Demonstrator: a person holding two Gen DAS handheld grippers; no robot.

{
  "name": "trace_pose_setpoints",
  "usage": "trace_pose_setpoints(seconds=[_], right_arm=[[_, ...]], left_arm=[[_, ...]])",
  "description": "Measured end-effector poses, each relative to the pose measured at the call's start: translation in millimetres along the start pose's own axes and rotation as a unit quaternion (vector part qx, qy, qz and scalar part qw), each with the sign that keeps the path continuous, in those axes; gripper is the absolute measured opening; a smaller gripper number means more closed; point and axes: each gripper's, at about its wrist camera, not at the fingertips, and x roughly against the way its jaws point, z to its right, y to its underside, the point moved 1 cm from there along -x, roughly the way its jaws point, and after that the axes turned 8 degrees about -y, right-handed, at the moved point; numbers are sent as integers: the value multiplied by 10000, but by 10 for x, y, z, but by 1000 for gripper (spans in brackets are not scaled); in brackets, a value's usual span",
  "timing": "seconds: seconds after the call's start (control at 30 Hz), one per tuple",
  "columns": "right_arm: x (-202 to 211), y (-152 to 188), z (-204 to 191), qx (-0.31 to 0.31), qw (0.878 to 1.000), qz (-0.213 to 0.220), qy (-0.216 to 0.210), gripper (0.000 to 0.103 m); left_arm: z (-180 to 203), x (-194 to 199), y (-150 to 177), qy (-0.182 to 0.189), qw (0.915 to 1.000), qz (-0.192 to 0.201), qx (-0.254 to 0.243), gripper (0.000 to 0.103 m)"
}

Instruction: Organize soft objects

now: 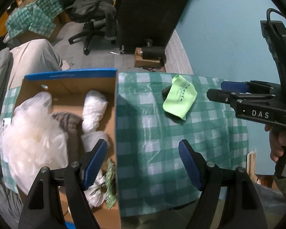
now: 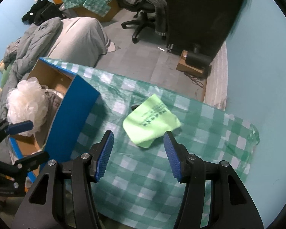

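Left gripper (image 1: 143, 162): released, jaws wide apart, holding nothing — it hangs over the box's right wall, one finger above the box's inside, the other above the counter.
Right gripper (image 2: 138, 155): released too, jaws spread and empty, just short of the cloth, over the counter to the right of the box.
Cloth (image 2: 151, 123): lime green with dark print, folded, lying on the counter right of the box; a small dark thing pokes out from under its far edge.
Box (image 1: 116, 114): cardboard, blue-rimmed, open on top — holds a white mesh puff (image 1: 34, 133), white bundles and something grey.
Counter (image 1: 162, 143): covered by a green checked sheet.
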Motion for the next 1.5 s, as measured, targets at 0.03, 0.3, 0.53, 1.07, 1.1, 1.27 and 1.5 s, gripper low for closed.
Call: trace_pose_setpoints(seconds=[0.03, 0.3, 0.53, 1.07, 1.1, 1.27, 1.5], right_arm=[[-10, -5, 33, 14, 10000, -14, -9, 55], [-175, -85, 307, 72, 9998, -167, -68, 55], [-422, -167, 429, 224, 9988, -322, -292, 55], [-908, -403, 584, 690, 9946, -606, -492, 55], [-939, -409, 586, 714, 9943, -615, -501, 55], [-1037, -402, 573, 827, 9928, -683, -537, 42], [-930, -283, 520, 962, 9924, -633, -434, 8]], left_arm=[[26, -27, -29, -9, 10000, -7, -17, 78], [191, -294, -312, -114, 9999, -62, -91, 78], [309, -597, -472, -129, 9996, -259, -79, 78], [454, -926, -632, -220, 9988, -339, -265, 79], [470, -930, -635, -202, 9988, -337, -299, 79], [528, -950, -644, -270, 9984, -361, -344, 79], [493, -936, -660, -166, 9987, -417, -225, 80]])
